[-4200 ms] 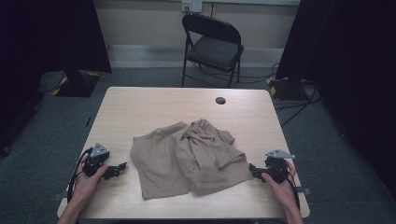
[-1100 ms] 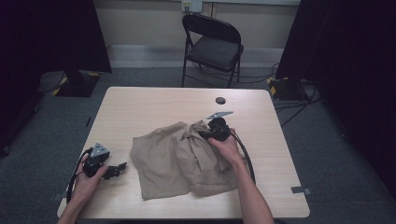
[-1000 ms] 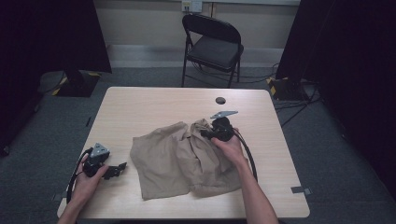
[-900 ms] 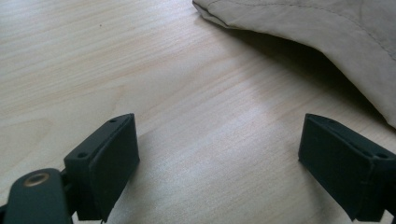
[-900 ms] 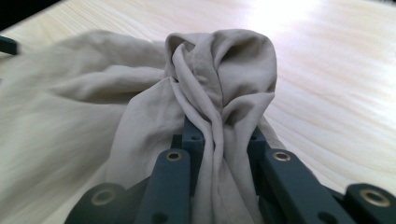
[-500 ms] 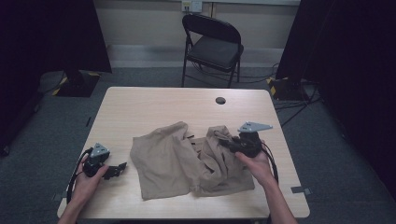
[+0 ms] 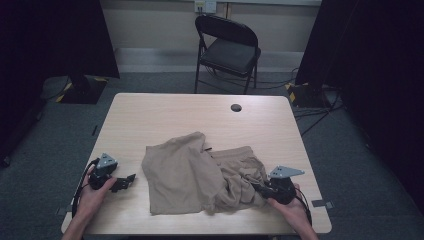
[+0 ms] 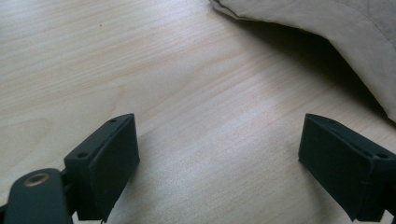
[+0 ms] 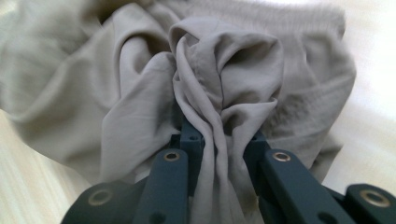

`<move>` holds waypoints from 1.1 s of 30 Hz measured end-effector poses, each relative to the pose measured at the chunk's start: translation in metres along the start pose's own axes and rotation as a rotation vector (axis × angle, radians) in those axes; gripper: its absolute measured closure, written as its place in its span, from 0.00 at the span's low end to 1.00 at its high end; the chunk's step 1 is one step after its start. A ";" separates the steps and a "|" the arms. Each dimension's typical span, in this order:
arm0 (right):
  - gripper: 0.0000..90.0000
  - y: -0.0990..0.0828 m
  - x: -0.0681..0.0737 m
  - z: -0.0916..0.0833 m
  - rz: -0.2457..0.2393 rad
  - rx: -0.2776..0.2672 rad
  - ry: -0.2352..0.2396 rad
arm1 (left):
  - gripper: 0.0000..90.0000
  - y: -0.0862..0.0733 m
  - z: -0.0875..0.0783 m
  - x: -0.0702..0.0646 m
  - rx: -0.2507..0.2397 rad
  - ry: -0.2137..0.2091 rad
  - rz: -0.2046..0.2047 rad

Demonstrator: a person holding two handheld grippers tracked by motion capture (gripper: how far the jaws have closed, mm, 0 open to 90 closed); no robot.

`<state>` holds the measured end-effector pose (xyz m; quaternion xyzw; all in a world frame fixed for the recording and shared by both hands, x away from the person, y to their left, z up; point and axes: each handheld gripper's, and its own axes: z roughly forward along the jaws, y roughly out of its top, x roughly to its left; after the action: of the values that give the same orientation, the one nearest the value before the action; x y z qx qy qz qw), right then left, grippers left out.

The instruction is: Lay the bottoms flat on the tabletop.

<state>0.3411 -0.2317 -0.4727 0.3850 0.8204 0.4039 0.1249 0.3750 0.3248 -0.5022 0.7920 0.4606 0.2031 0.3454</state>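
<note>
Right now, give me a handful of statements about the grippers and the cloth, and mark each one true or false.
1. The right gripper is closed on a bunched fold of the beige cloth. True.
2. The left gripper grips the cloth's edge. False: its jaws stand open over bare table, the cloth apart from them.
3. A folding chair stands beyond the table's far edge. True.
4. The cloth hangs over the table's far edge. False: it lies on the near half of the tabletop.
5. A dark round hole sits in the tabletop beyond the cloth. True.
</note>
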 end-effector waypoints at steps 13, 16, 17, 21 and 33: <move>0.54 -0.001 -0.004 0.007 -0.007 0.005 -0.033 | 0.23 0.016 -0.004 0.001 -0.013 -0.045 -0.041; 0.44 0.003 -0.006 0.001 0.017 -0.024 -0.024 | 0.23 0.032 -0.003 -0.001 -0.060 -0.079 -0.071; 0.44 0.003 -0.006 0.001 0.017 -0.024 -0.024 | 0.23 0.032 -0.003 -0.001 -0.060 -0.079 -0.071; 0.37 0.006 -0.007 -0.005 0.029 -0.049 -0.022 | 0.25 0.060 0.006 -0.012 -0.087 -0.117 -0.040; 0.34 -0.002 -0.013 0.008 0.035 -0.002 -0.046 | 0.32 0.146 0.075 -0.058 -0.102 -0.287 0.009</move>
<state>0.3532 -0.2371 -0.4807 0.4084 0.8100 0.3978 0.1371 0.4804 0.1980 -0.4461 0.7964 0.3919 0.1124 0.4468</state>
